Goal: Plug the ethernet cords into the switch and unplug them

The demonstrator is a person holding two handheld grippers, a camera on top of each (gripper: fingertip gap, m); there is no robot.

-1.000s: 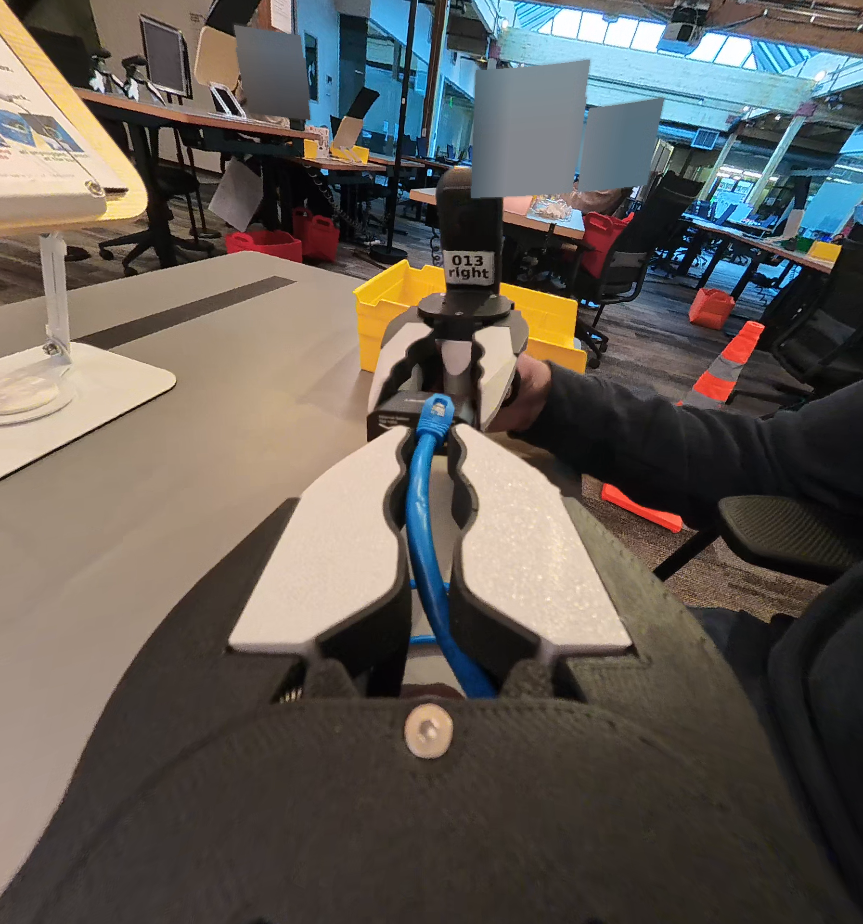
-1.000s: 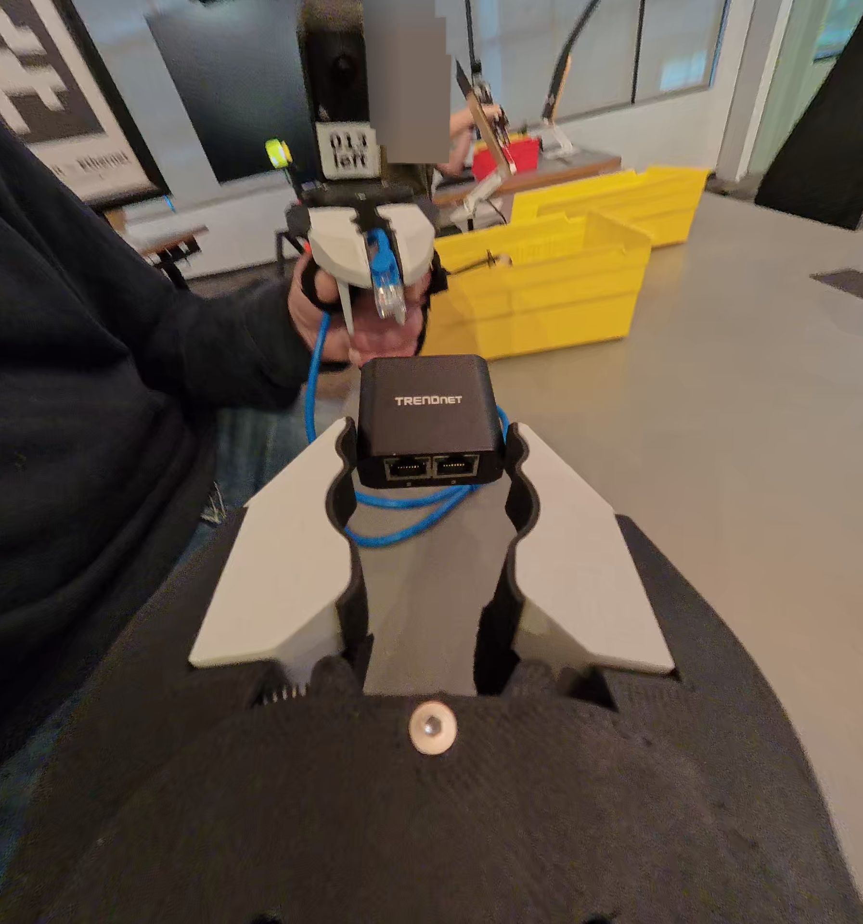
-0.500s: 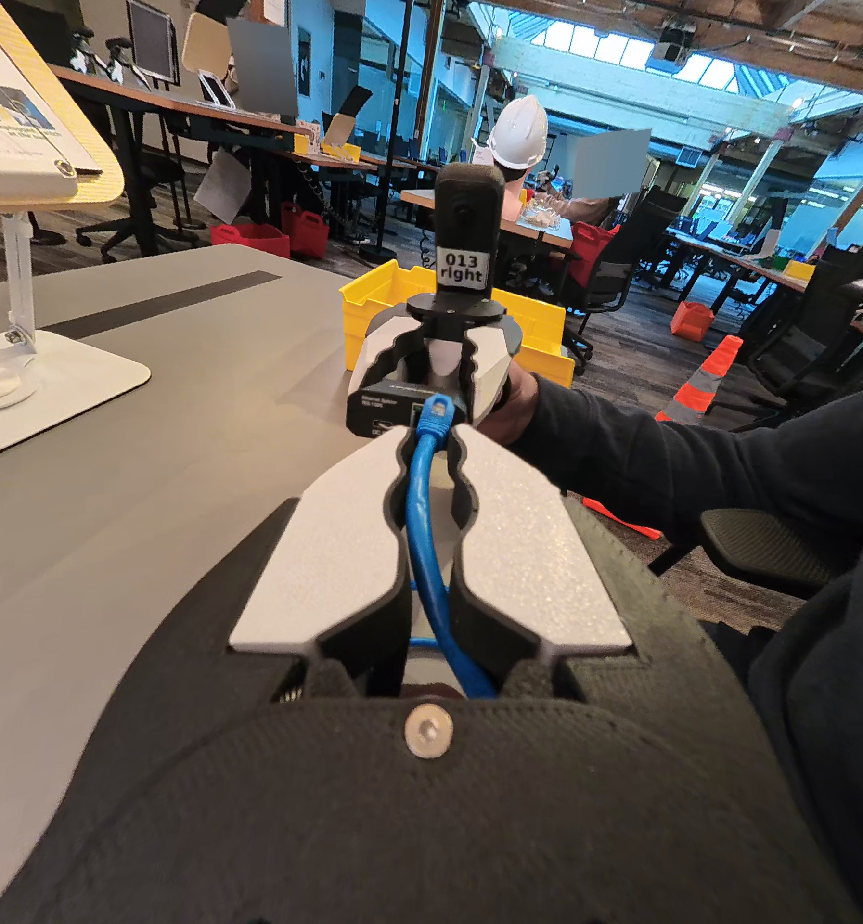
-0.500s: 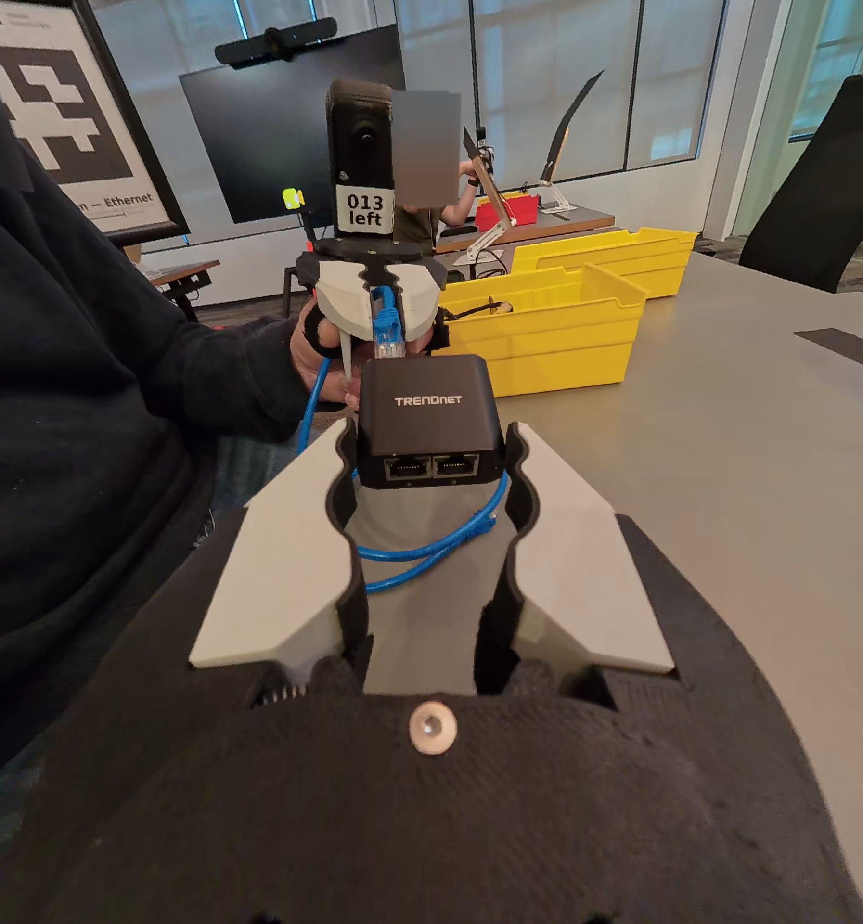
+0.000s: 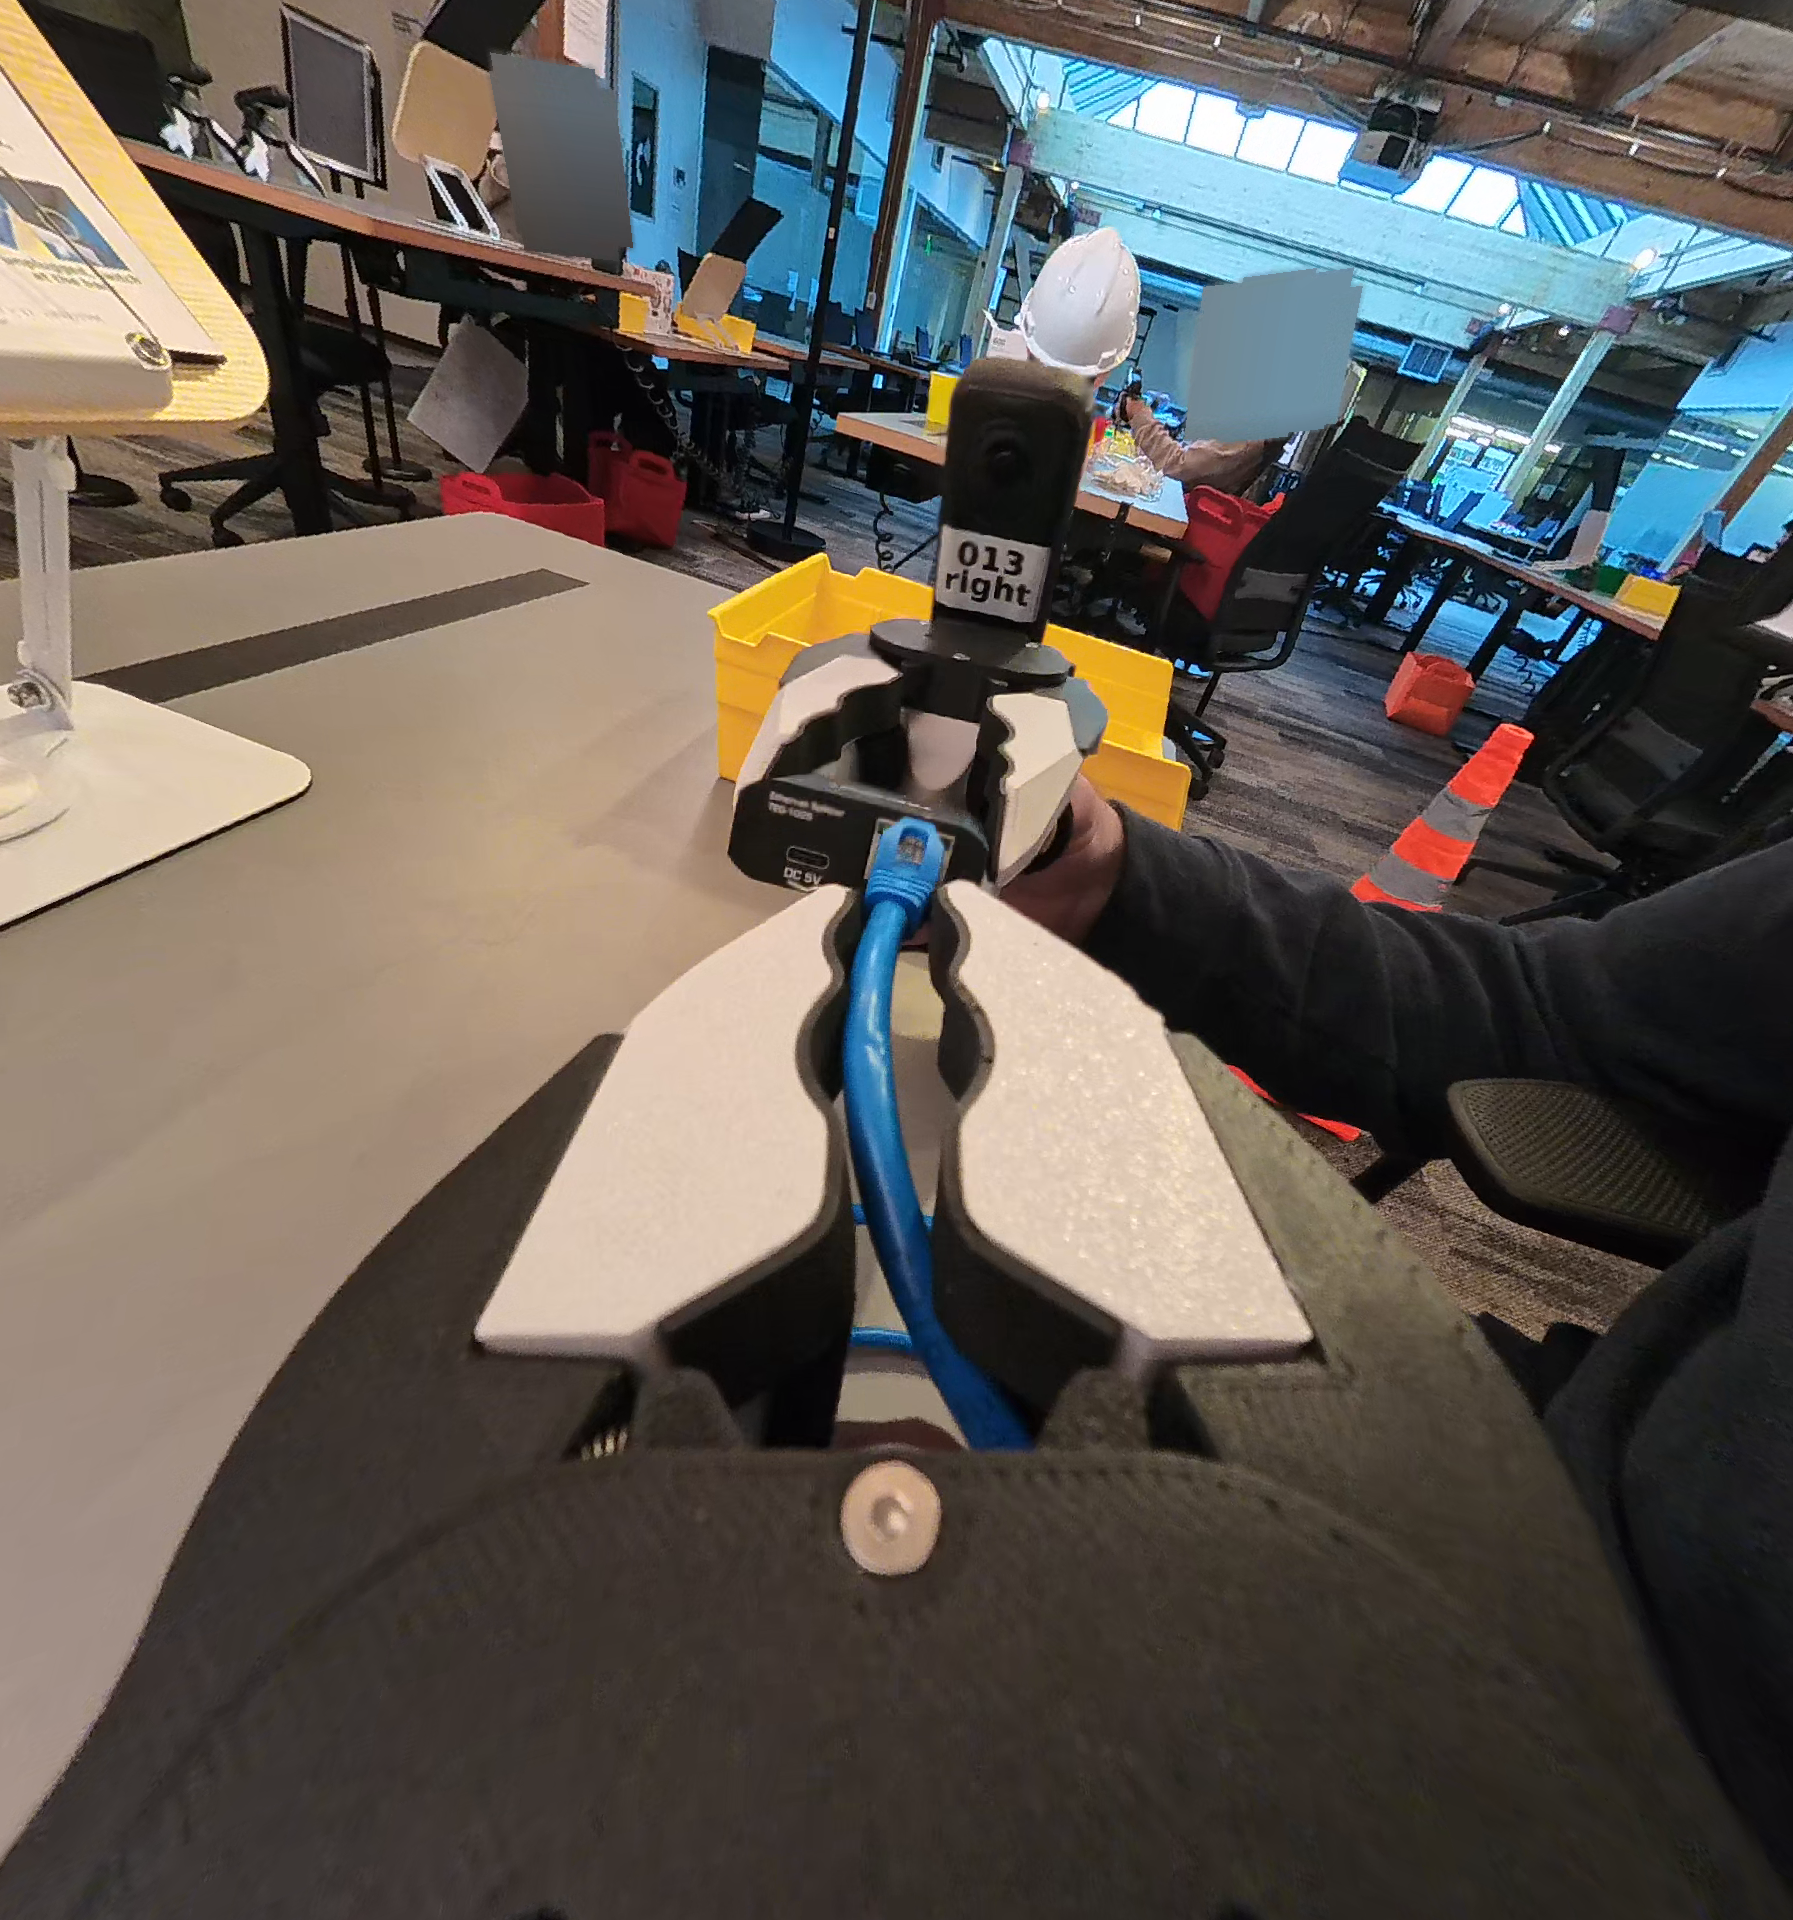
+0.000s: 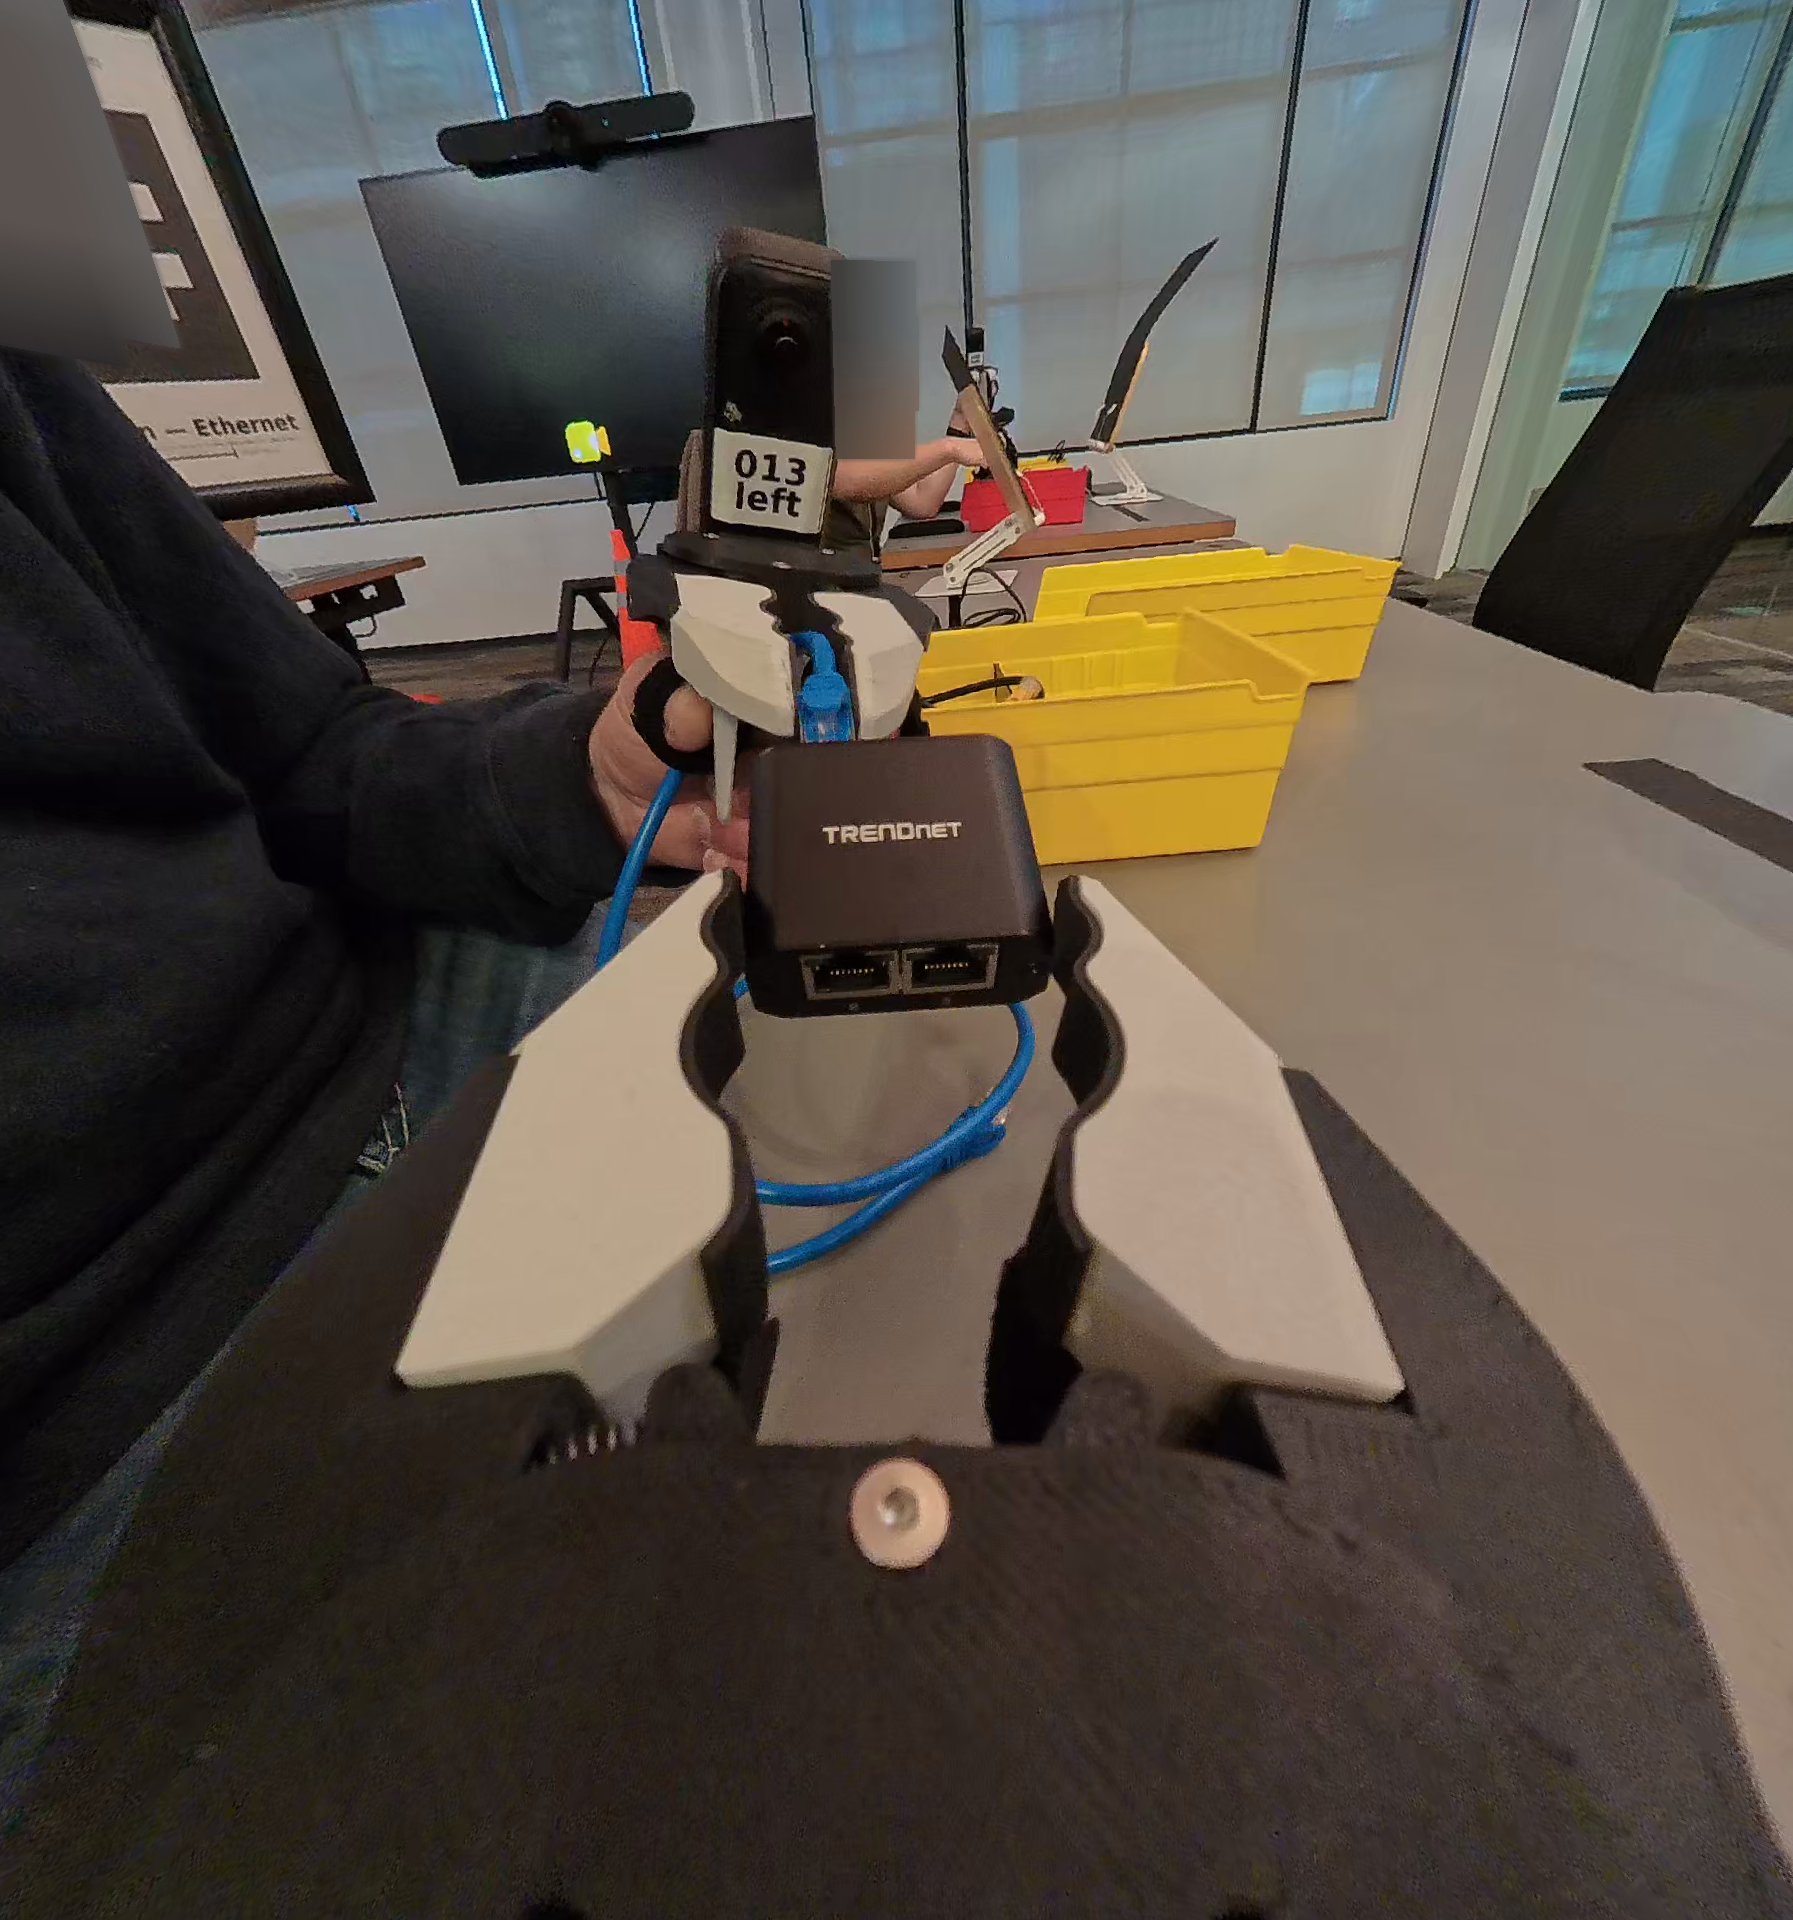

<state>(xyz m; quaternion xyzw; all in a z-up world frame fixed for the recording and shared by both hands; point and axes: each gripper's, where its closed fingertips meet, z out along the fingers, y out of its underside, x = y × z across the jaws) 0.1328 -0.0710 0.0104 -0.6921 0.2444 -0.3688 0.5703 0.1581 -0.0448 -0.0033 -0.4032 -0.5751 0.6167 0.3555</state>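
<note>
Left wrist view | cord plug (image 5: pixel 907 864) between claw (image 5: pixel 890 914) tips | touching switch (image 5: pixel 850 844)

My grey worktop (image 5: pixel 248 1039) carries a white stand base (image 5: pixel 133 790) near its left edge, with a tilted printed board (image 5: pixel 50 239) on the post above it. A dark strip (image 5: pixel 331 634) runs across the surface toward the far edge. Two yellow bins (image 6: pixel 1120 748) sit along the far edge, one behind the other. On the floor beyond stand an orange cone (image 5: pixel 1453 821), red bins (image 5: pixel 528 504) and black chairs (image 5: pixel 1256 603).
</note>
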